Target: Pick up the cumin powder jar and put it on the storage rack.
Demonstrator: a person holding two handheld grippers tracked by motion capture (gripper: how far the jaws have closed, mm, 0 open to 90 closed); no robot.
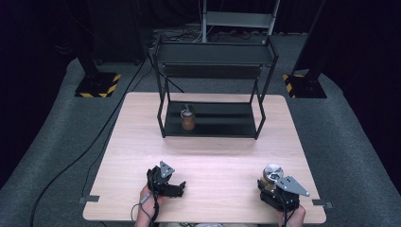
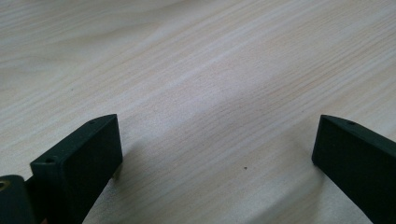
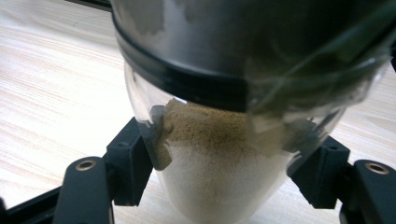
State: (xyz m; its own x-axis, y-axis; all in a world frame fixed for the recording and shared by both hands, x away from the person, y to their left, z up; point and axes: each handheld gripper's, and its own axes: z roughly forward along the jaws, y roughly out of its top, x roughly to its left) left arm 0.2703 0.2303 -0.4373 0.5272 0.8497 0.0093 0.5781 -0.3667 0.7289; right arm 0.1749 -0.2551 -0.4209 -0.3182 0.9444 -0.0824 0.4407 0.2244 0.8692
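Jar [image 1: 271, 176] of pale powder with a metal lid sits clamped in the right gripper [image 1: 276, 191] at the table's [image 1: 213, 156] near right edge. Left gripper [image 1: 166, 184] rests wide open and empty. A matching jar [image 1: 188, 118] already stands on the black rack's [image 1: 213, 124] bottom shelf; this one probably goes there next.

Rack [image 1: 257, 125] at table [image 1: 208, 156] rear, jar [image 1: 188, 118] on lower shelf; second jar [image 1: 272, 174] front right.
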